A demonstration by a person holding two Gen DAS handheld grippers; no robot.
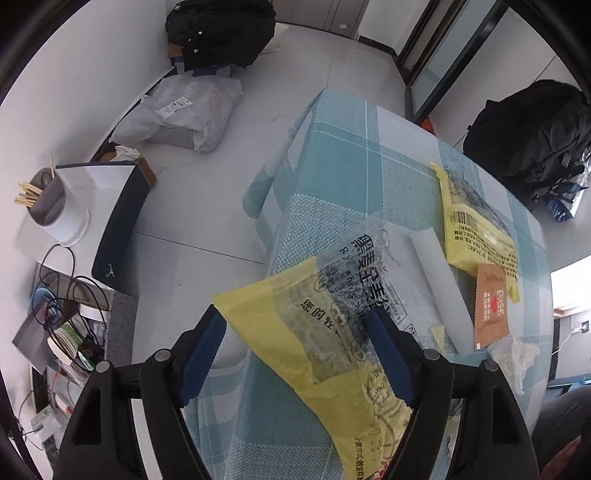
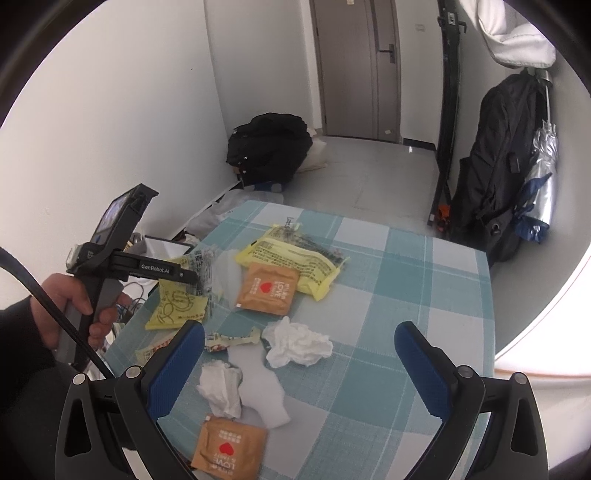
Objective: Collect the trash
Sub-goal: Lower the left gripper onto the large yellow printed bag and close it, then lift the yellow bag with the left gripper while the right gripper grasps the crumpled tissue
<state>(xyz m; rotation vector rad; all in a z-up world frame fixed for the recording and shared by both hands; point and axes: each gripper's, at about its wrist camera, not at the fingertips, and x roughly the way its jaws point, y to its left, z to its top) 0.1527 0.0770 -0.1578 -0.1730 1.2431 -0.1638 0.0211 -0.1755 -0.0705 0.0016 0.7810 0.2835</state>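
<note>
A yellow and clear plastic wrapper (image 1: 314,332) lies at the left edge of the teal checked tablecloth (image 1: 332,166). My left gripper (image 1: 295,321) points steeply down over it, open, with the wrapper between the wide blue pads and the left pad clear of it. In the right wrist view that gripper (image 2: 192,277), held by a hand, hovers over the same wrapper (image 2: 177,306). My right gripper (image 2: 301,328) stands open above the table (image 2: 406,295), holding nothing. Below it lie a crumpled tissue (image 2: 295,343), a second tissue (image 2: 221,387), two orange sachets (image 2: 267,290) (image 2: 229,450) and another yellow wrapper (image 2: 291,258).
White foam pieces (image 2: 258,391) and a torn scrap (image 2: 229,338) lie among the trash. Left of the table stand a dark-sided bin (image 1: 118,221), a cup of wooden sticks (image 1: 51,206) and tangled cables (image 1: 59,295). A grey parcel bag (image 1: 181,110) and black bags (image 1: 221,29) (image 2: 495,166) sit on the floor.
</note>
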